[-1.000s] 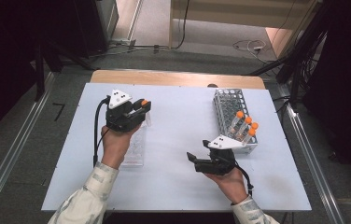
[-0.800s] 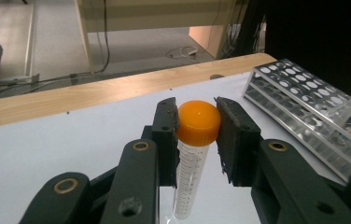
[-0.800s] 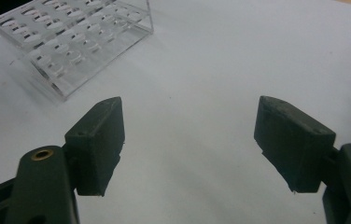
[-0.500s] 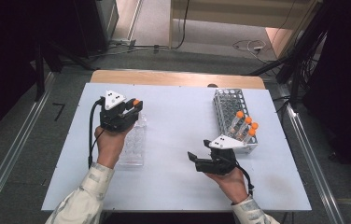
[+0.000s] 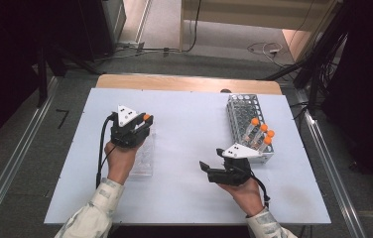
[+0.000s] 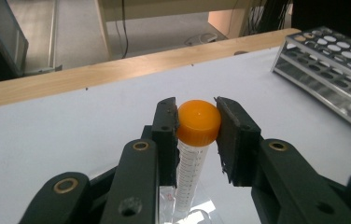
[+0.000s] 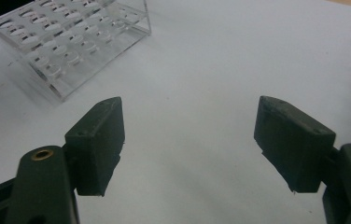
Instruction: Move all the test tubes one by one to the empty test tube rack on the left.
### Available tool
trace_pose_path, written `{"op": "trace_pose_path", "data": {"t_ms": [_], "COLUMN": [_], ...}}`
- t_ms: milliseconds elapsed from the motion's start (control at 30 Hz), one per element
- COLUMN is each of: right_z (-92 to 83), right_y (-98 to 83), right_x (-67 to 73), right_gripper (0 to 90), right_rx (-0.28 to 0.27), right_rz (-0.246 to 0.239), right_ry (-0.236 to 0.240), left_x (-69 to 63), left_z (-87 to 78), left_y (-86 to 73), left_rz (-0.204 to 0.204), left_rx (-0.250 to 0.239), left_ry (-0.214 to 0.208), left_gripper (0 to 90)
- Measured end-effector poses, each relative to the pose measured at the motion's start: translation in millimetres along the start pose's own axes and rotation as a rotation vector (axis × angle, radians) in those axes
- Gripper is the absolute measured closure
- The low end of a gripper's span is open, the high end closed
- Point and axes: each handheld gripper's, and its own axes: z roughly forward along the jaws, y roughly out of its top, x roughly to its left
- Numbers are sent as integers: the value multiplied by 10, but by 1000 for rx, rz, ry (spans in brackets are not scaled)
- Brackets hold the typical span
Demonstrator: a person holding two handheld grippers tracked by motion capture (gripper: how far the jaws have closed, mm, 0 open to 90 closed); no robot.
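item one: my left gripper [image 6: 197,135], black, two-jawed, with a grey three-cornered plate on top. its jaws are clamped on the orange screw cap of a clear graduated plastic tube [image 6: 193,154]. in the left gripper view the tube hangs upright between the pads, cap level with the pad tips, its lower end down at a clear acrylic tube rack [image 5: 142,153]. i cannot tell whether the tip sits in a hole. in the high view this gripper stands over the far end of that rack, on the left half of the table, with the orange cap showing at its front.

item two: my right gripper [image 7: 190,140], same make. its jaws stand wide apart with nothing between them, only bare tabletop beyond. in the high view it rests low over the white table top [image 5: 189,119], right of centre, pointing toward the left side.

item three: a metal wire tube rack [image 5: 246,116] at the right of the table, just beyond my right gripper. it holds several clear tubes with orange caps [image 5: 263,135] at its near end; the rest of its holes are vacant.

item four: the clear acrylic rack also shows in the right gripper view, at upper left, well apart from those jaws.
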Motion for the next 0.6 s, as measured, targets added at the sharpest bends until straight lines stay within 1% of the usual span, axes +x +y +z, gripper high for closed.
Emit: {"op": "trace_pose_path", "data": {"t_ms": [33, 167, 367, 400, 467, 533, 600], "right_z": [-1, 1, 7, 7, 6, 4, 1], "right_y": [0, 0, -3, -3, -3, -3, -4], "right_x": [0, -1, 3, 3, 0, -2, -3], "right_gripper": [230, 230, 230, 230, 230, 230, 230], "right_rx": [1, 0, 4, 5, 3, 1, 2], "right_rz": [0, 1, -1, -1, -1, -2, -2], "right_ry": [0, 1, 0, 0, 1, 0, 0], "left_x": [2, 11, 5, 8, 12, 12, 15], "left_z": [9, 33, 39, 39, 41, 37, 26], "left_y": [-19, -73, -82, -81, -81, -81, -77], "left_rz": [-6, -7, -10, -13, -19, -20, -27], "left_rx": [1, 15, 16, 17, 20, 18, 17], "left_ry": [-1, 0, -9, -15, -21, -23, -30], "left_gripper": [696, 695, 684, 675, 618, 613, 590]}}
